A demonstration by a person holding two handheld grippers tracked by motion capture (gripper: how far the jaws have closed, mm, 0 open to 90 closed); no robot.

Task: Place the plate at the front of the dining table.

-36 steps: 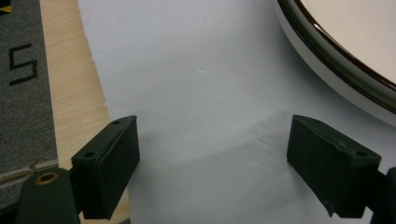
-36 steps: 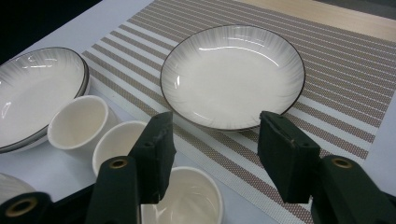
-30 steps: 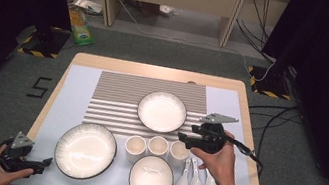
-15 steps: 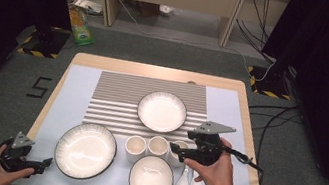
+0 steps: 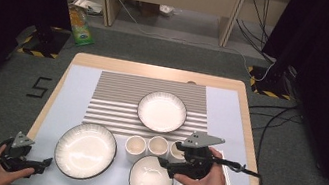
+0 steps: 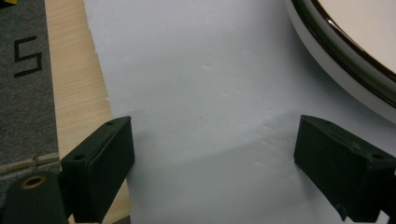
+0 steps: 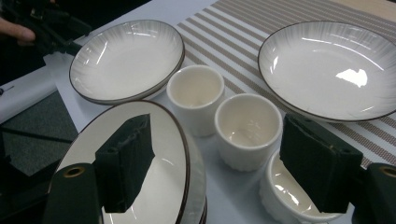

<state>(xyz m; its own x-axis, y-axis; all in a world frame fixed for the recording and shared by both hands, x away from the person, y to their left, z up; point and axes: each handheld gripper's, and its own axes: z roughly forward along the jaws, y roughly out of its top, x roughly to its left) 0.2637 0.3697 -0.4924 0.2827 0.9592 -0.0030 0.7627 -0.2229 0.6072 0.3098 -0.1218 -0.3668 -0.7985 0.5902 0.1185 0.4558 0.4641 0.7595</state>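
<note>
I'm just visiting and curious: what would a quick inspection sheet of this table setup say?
Surface: wooden table under a pale sheet and a striped mat.
Job's things: three small cups in a row; stacked bowls at the near edge, under the right tool.
Clutter: two shallow plates, one on the mat, one near left.
Grippers: right tool open, hovering by the cups; left tool open, holding nothing, beside the left plate.
Cables: one trails from the right tool; more run on the floor.
Surroundings: grey carpet, a green packet, dark curtains.
</note>
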